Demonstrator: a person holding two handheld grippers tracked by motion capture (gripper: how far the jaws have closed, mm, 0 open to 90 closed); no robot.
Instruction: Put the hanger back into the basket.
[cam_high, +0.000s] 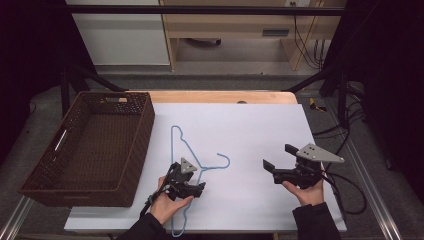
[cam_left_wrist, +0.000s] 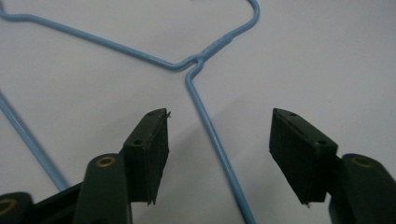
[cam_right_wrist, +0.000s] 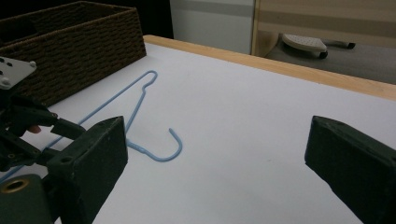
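Risk: thin wire slipping from the pinch.
Left tool (cam_left_wrist: 219, 156) released, straddling light-blue wire coat hanger (cam_high: 186, 145) flat on white counter (cam_high: 260, 130); right tool (cam_high: 280, 159) released, well apart.

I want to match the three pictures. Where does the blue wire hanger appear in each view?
High view: the blue wire hanger lies centre-left on the white table, right of the basket.
Left gripper view: it crosses the top, one wire running down between the open jaws.
Right gripper view: left of centre.
Shared landmark: its hook.
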